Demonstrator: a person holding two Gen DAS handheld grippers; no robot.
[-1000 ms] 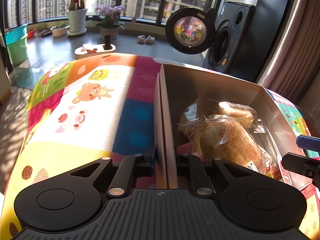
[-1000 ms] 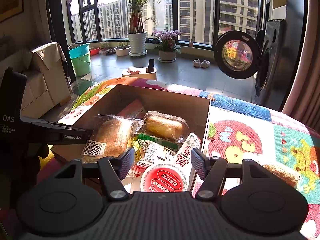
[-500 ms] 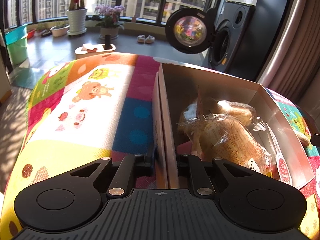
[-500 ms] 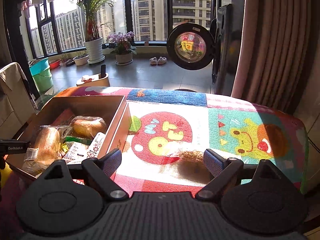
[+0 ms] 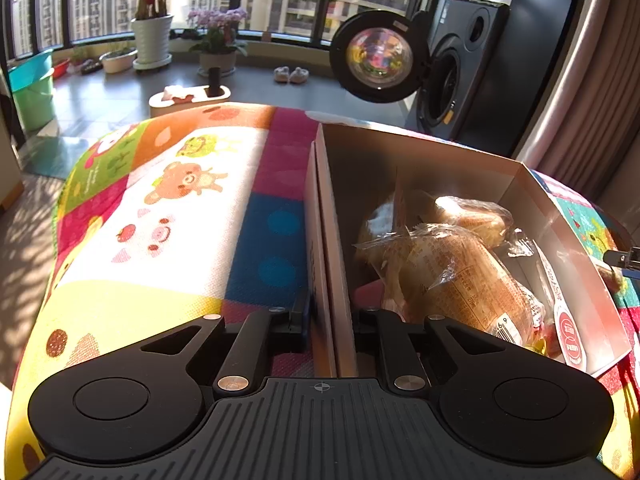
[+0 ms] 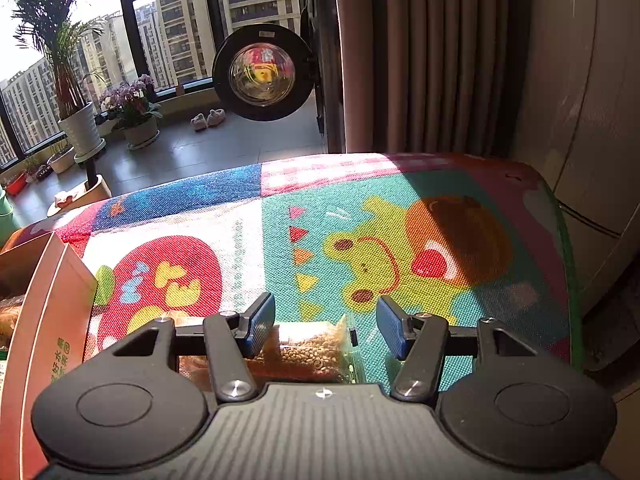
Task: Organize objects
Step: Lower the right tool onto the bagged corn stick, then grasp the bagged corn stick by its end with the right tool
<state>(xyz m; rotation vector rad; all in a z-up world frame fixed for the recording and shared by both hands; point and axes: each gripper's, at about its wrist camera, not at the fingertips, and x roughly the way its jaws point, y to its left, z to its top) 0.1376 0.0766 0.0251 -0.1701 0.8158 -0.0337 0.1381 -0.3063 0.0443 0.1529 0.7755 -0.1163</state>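
Your left gripper point(image 5: 331, 312) was clamped on the near wall of the box point(image 5: 560, 216), one finger outside and one inside, steadying it on the mat point(image 5: 168, 216). Inside lay the wrapped bread point(image 5: 452, 280) and other packets, with a red-labelled pack point(image 5: 568, 332) against the right wall.

Your right gripper point(image 6: 325, 326) was spread wide over the seeded snack pack point(image 6: 304, 354), which lay on the mat just right of the box, partly hidden under the gripper body. The left pad sat at or over the pack's left part; the right pad stood clear of its right end. I could not tell whether either pad touched the wrapper.

To do this pick well, you needed to centre the pack between the pads, come down so they straddled its body rather than the thin film edge, and close gently, since the crinkly wrapper would likely slip and the contents crush. Keeping the left grip firm would stop the box from sliding when you brought the pack over.

Compared with half a second before, your right gripper had swung further right and dropped close to the pack, so the box showed only as a sliver at the left edge. The left gripper's hold had not changed.
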